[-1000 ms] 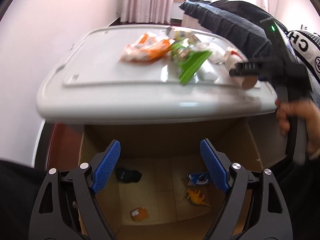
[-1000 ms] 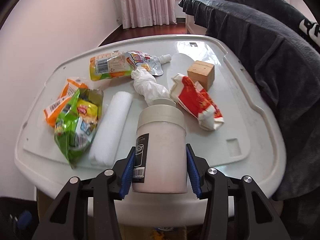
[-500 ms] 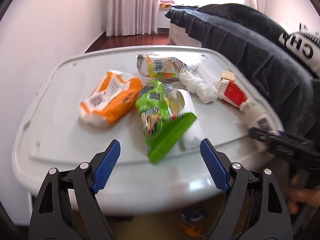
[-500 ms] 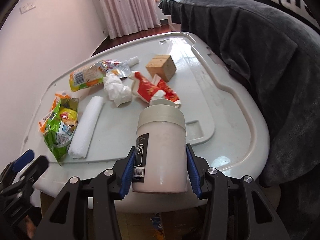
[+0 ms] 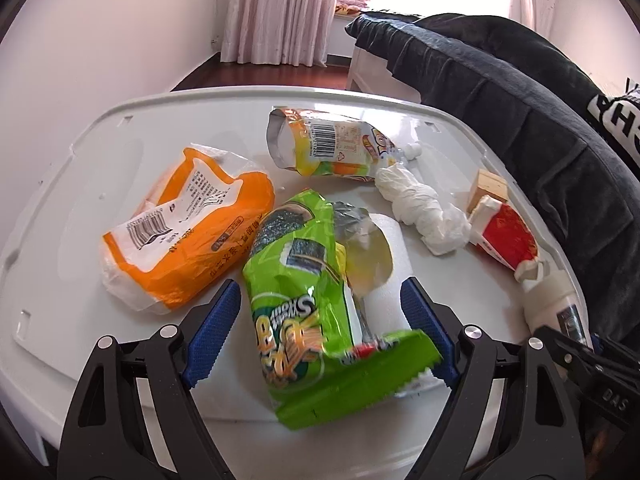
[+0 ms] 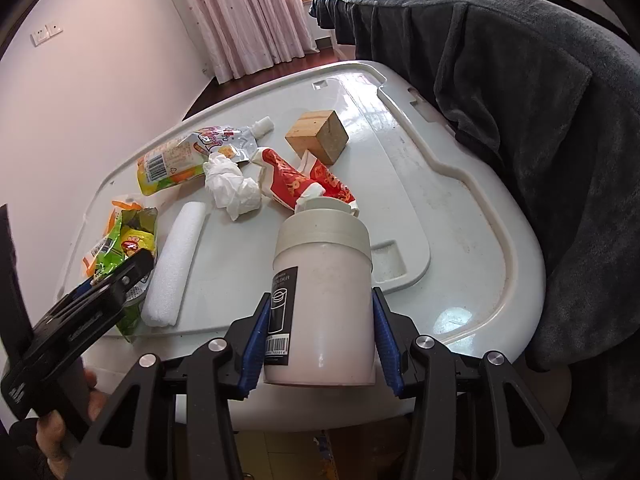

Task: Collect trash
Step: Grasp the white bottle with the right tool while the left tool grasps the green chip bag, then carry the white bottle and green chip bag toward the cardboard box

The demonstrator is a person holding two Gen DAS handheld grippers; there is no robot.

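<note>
My left gripper [image 5: 320,328] stands open over the near edge of the white lid [image 5: 80,168], its blue pads either side of a green snack bag [image 5: 304,304] without pressing it. Beside the bag lie an orange tissue pack [image 5: 188,240], a white foam roll [image 5: 384,272], a yellow drink pouch [image 5: 332,144], a crumpled white tissue [image 5: 424,204] and a red wrapper [image 5: 504,236]. My right gripper [image 6: 320,344] is shut on a white plastic jar [image 6: 322,300], held upright above the lid's front edge. The left gripper [image 6: 100,292] shows at the lower left of the right wrist view.
A wooden block [image 6: 318,136] sits toward the back of the lid [image 6: 440,200]. A dark blanket [image 6: 520,80] drapes along the right side. A pink wall [image 5: 100,40] and curtains [image 5: 280,8] stand behind. A cardboard box edge [image 6: 280,448] shows below the lid.
My left gripper moved from over the cardboard box below up and forward over the lid, closing in on the green bag. My right gripper rolled with the jar and then held still.
</note>
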